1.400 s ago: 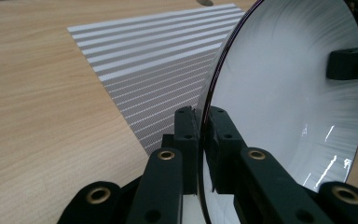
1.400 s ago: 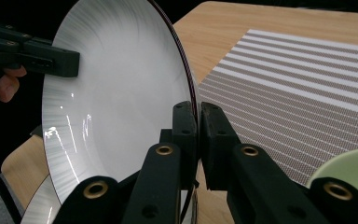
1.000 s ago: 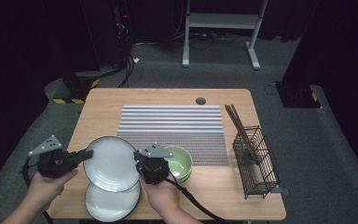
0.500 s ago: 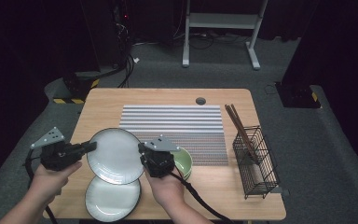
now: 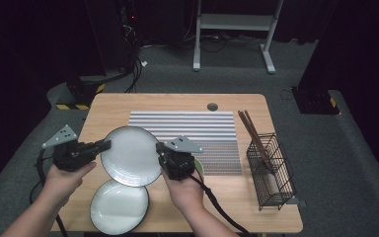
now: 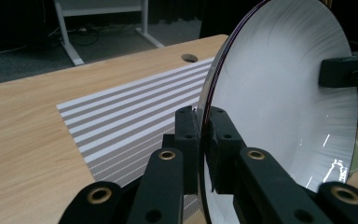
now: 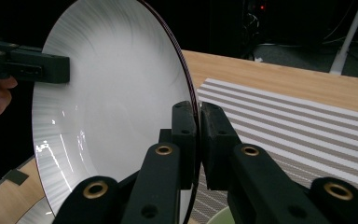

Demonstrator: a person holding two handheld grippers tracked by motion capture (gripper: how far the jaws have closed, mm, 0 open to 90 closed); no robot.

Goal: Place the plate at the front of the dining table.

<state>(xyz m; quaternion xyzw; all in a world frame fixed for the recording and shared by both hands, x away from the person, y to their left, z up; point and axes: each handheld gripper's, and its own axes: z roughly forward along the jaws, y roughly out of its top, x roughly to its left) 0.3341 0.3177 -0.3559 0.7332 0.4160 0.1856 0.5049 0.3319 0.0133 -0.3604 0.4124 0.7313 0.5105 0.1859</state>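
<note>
There were two plates [image 5: 131,155]: one was off the surface near its left edge, clamped at opposite rims, and the other plate [image 5: 119,206] lay flat by the front-left corner. Two grippers were present, the left gripper [image 5: 100,145] and the right gripper [image 5: 161,150], one at each side of the raised plate. One green bowl [image 5: 199,168] sat just behind the right gripper, mostly hidden. One striped mat [image 5: 192,129] covered the middle of the surface. One wire basket [image 5: 270,173] stood at the right edge, with a few chopsticks [image 5: 252,133] leaning in it; their exact number could not be told. One round hole [image 5: 212,106] marked the back edge.
</note>
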